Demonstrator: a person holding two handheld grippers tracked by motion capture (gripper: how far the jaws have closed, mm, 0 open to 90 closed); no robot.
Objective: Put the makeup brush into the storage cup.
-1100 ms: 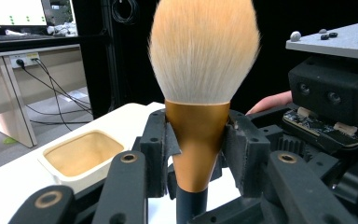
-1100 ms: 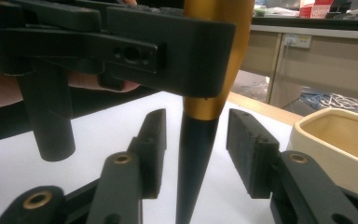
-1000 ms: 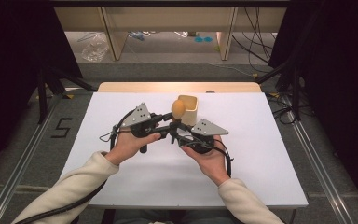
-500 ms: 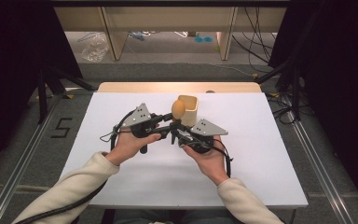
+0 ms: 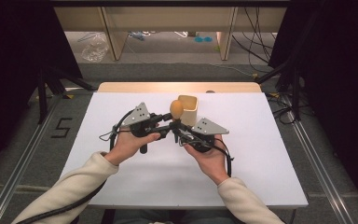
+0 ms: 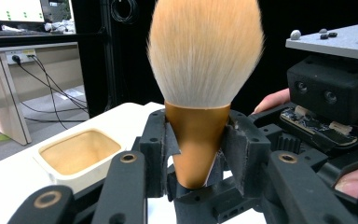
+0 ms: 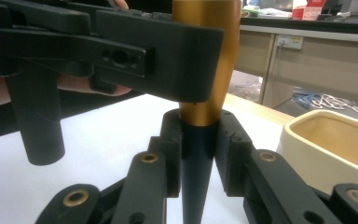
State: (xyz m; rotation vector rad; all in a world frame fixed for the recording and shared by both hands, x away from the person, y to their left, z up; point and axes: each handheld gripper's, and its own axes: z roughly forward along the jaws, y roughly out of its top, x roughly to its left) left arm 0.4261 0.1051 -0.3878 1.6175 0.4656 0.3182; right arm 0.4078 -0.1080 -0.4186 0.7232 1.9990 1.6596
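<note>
Above the middle of the table (image 5: 121,177), a brush (image 6: 200,70) is held upright by both grippers: the left gripper (image 6: 196,149) is clamped on its gold collar, and the right gripper's (image 7: 198,154) jaws have just been closing on its dark handle. A handover is judged underway; the left jaws must release next, the cup (image 5: 189,106) being near.

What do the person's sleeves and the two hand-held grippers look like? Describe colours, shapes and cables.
Cream long sleeves cover both forearms. The left hand-held gripper and right hand-held gripper are black, each topped by a grey three-cornered plate with small holes. A black cable trails from the left one.
</note>
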